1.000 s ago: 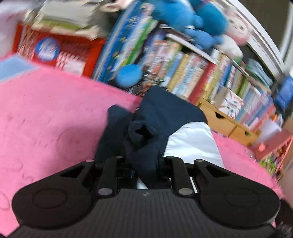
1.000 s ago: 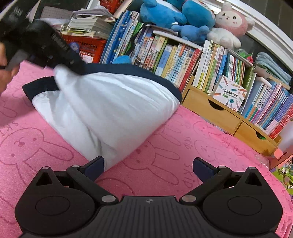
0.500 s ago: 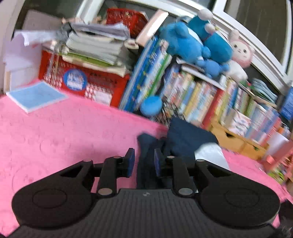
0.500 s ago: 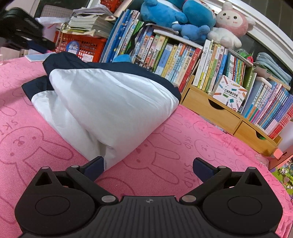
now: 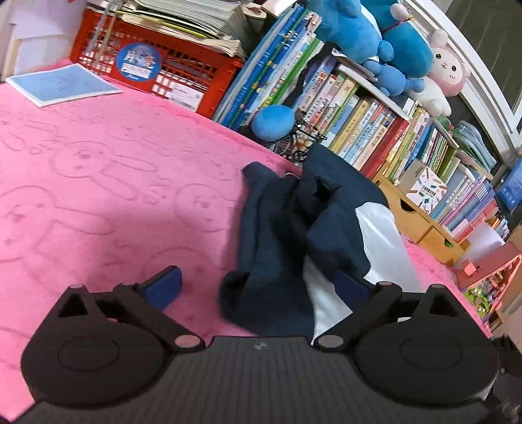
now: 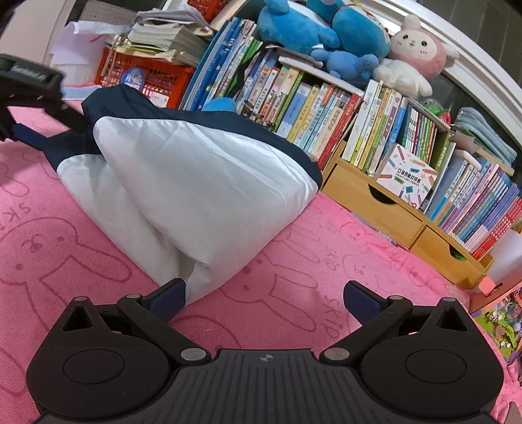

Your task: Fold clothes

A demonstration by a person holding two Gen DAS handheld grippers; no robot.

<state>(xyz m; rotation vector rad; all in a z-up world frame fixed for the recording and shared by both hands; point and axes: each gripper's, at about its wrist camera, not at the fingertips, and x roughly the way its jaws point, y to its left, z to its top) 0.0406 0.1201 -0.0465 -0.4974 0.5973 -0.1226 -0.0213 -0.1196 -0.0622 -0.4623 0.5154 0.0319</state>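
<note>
Currently lying bunched on pink bunny-print surface (image 6: 293,261): navy/white garment (image 6: 202,182), roughly half-folded, navy part at far left end, white panel toward right. Sitting behind it, bookshelf (image 6: 375,130) w/ plush toys (image 6: 326,29) on top.

Going left to right: hovering at navy end, left hand-held gripper (image 5: 257,283), fingers spread wide apart, gripping nothing; navy cloth lying loose between them, right pad touching or just over fabric, can't tell which. Hanging near white corner, right hand-held gripper (image 6: 264,298), also wide apart, holding nothing; left pad just beside the white fold's tip, right pad over bare pink.

Probably looking at a re-grip between folds. Doing it well: pinching navy hem on left thru all layers, not just top one; closing right side on white corner edge; lifting both ends together, keeping cloth taut so crumpled navy bit flattens; laying over evenly, edges lined up. Risk: catching pink cover too, esp. on right.
</note>
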